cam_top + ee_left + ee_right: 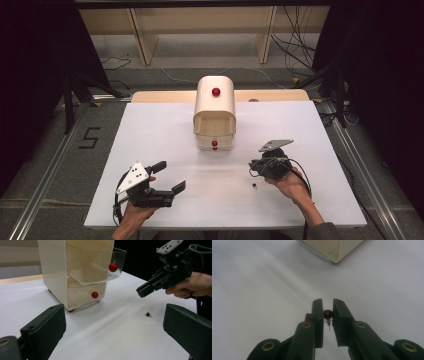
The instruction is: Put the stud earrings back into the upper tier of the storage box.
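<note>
A cream drawer cabinet (215,107) with red knobs stands at the middle of the white board (150,130). Its clear upper drawer (100,267) is pulled out. My right gripper (327,302) is shut on a small red bead (327,313) with a thin metal pin hanging under it. That gripper (253,169) hovers a little above the board, right of and nearer than the cabinet, tips toward it (141,291). A second small red bead (148,314) lies on the board below it (255,185). My left gripper (171,176) rests at the front left, open and with nothing in it (115,315).
The board's front edge runs just under both hands. A wooden strip (160,96) borders its far side. Metal rails (45,175) flank the table, and cables (295,45) lie on the floor beyond.
</note>
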Demonstrator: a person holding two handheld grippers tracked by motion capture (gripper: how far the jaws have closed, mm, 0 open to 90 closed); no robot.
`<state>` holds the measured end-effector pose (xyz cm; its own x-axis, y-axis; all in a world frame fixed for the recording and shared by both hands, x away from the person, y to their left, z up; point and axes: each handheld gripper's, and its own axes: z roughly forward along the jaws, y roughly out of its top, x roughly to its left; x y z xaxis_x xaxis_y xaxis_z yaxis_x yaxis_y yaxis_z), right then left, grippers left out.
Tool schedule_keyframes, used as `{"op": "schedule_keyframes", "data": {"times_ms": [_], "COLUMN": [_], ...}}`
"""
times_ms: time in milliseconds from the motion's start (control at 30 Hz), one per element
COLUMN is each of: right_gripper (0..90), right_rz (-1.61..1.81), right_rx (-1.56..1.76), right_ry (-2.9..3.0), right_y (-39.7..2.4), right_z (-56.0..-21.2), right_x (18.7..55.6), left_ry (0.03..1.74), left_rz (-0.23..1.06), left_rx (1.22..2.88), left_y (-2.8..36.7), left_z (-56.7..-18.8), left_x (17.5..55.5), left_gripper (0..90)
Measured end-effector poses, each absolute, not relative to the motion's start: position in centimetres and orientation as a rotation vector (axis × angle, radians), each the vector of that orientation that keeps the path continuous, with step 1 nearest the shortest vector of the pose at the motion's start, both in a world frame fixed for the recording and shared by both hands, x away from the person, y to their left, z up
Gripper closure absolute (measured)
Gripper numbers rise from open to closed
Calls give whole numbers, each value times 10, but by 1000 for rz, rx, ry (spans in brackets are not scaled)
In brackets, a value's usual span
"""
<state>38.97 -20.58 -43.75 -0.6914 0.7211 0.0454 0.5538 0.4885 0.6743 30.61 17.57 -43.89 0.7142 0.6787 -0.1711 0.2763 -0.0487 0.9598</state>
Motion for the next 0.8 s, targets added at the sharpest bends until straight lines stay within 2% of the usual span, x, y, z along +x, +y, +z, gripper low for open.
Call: {"op": "schedule_keyframes", "data": {"times_ms": [800], "right_gripper": [802], "right_rz": [1212], "right_rx": [1079], "right_ry": [2282], "right_y": [-213], "right_z": [-407], "right_x": [384], "left_ry": [802], "left_rz": [397], "left_rx": [1634], "left_y": [176], "left_z": [-441], "left_x": [311], "left_gripper": [41]}}
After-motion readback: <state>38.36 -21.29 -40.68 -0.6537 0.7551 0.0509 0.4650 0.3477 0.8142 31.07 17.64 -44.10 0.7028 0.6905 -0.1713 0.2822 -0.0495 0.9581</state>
